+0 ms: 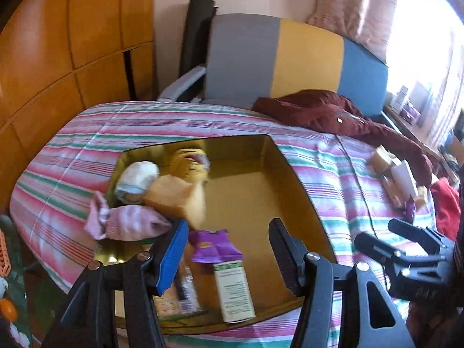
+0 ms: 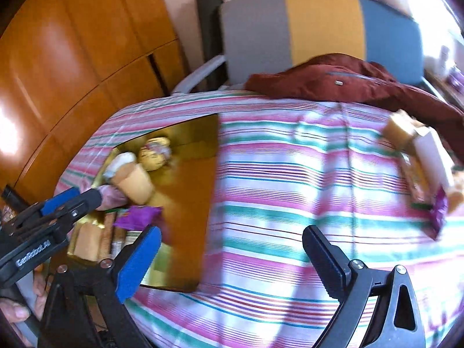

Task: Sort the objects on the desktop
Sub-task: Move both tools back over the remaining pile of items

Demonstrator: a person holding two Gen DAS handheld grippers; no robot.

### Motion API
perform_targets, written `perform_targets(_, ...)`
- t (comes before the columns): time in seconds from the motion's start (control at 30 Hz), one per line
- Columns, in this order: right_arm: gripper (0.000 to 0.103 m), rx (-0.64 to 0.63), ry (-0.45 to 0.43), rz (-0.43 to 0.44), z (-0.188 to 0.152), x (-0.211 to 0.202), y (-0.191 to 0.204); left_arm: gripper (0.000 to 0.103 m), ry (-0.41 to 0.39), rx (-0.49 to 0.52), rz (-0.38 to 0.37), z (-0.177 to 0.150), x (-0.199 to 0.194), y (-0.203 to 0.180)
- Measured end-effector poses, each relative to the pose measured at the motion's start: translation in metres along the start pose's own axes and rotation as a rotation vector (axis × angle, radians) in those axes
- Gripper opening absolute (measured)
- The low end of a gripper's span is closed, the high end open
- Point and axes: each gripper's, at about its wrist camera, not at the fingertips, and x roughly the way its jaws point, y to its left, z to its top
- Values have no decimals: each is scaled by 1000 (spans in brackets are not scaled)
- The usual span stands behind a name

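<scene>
A gold tray lies on the striped bed cover and shows in the right wrist view too. In it are a purple snack packet, a green-and-white box, a tan package, a pink sock, a white roll and a patterned bundle. My left gripper is open and empty just above the tray's near end. My right gripper is open and empty over the cover, right of the tray. A loose pile with a white box and a purple packet lies at the right.
A dark red garment lies across the far right of the bed. A grey, yellow and blue headboard stands behind. A wooden wardrobe fills the left. A red cloth lies at the right edge.
</scene>
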Motion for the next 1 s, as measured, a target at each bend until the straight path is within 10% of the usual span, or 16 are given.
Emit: perform_targets(1.0, 103, 464, 41, -317, -22, -77, -260, 59, 160, 308, -267, -39, 25, -138)
